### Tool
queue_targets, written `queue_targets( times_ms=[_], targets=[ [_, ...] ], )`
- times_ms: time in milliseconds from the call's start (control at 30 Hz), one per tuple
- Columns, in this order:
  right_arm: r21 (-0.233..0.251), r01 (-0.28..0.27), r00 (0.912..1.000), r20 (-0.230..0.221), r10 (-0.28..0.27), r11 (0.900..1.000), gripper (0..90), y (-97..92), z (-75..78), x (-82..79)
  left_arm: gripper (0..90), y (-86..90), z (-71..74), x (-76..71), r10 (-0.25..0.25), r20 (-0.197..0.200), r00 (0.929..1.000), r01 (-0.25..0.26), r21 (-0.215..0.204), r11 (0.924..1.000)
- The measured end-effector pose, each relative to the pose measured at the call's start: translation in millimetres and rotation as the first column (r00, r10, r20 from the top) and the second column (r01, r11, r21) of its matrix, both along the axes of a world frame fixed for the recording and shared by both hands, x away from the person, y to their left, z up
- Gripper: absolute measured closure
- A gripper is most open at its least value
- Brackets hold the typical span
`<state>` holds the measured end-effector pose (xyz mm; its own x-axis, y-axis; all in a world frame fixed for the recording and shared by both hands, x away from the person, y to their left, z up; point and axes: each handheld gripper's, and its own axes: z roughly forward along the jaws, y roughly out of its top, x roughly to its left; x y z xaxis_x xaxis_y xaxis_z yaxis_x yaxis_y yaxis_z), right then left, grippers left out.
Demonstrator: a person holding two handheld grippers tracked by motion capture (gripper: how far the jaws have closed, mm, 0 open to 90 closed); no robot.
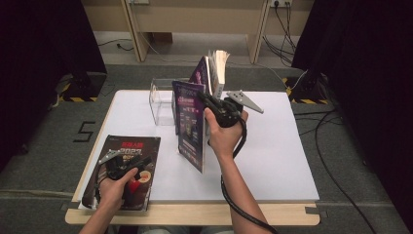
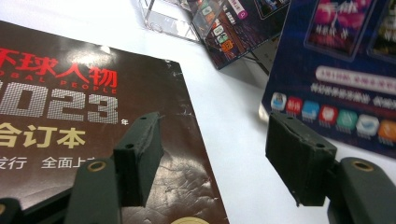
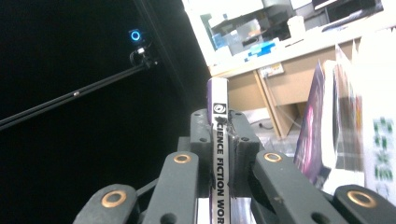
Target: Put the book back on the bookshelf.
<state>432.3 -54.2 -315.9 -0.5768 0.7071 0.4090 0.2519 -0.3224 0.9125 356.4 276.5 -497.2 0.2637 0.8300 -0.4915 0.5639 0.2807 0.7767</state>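
White table (image 1: 272, 161), grey carpet, left jaws spread, right jaws pinching purple magazine (image 1: 191, 127)

The right tool (image 3: 220, 135) covers the lower spine of the purple magazine (image 3: 218, 154), cutting its lettering short. The upright books (image 3: 355, 126) behind are blurred. The dark magazine (image 2: 93, 130) runs past the left gripper view's edges.

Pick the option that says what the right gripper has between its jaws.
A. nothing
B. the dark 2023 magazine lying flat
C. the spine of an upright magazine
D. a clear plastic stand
C: in the right gripper view the right gripper has its jaws pressed on the white spine of the upright magazine, which stands on the table.
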Motion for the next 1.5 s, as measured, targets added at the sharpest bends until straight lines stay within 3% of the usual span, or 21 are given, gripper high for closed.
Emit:
queue_targets(
  times_ms=[567,1500],
  targets=[
    [0.026,0.052,0.9979,0.036,-0.053,0.9983,83.0,15.1,25.9,34.2,35.4,1.5,0.4,-0.3,-0.002,0.002,1.0000,0.002,-0.008,1.0000],
    [0.070,0.123,0.9851,0.112,-0.130,0.9900,83.0,24.6,49.0,58.4,35.7,1.5,0.2,0.2,-0.003,0.002,1.0000,0.003,-0.015,0.9999]
  ],
)
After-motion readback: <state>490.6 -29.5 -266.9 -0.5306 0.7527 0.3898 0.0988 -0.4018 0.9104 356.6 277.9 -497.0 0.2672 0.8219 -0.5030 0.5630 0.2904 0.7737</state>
